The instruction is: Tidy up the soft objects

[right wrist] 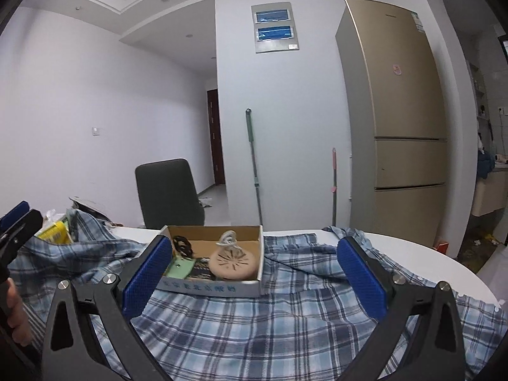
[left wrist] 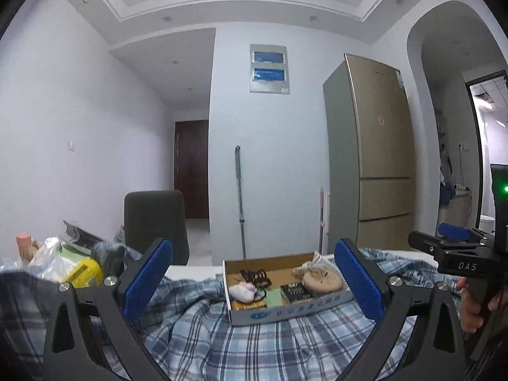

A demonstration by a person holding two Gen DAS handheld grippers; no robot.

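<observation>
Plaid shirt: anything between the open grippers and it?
Nothing visible. The plaid shirt lies spread directly below the left gripper and right gripper. The cardboard box sits on the shirt farther ahead.

Plaid shirt [right wrist: 254, 324]: woven cloth, matt, creased; cardboard box [left wrist: 285, 312]: plain brown paperboard inside, white printed outer wall, matt; round tan pad [right wrist: 233, 265] in box: soft, matt, slotted top; left gripper [left wrist: 250, 281] and right gripper [right wrist: 254, 274]: black matt frames, blue ridged pads, bright metal screws; refrigerator [right wrist: 403, 95]: brushed gold finish, semi-gloss; table [right wrist: 444, 260]: smooth white.
</observation>
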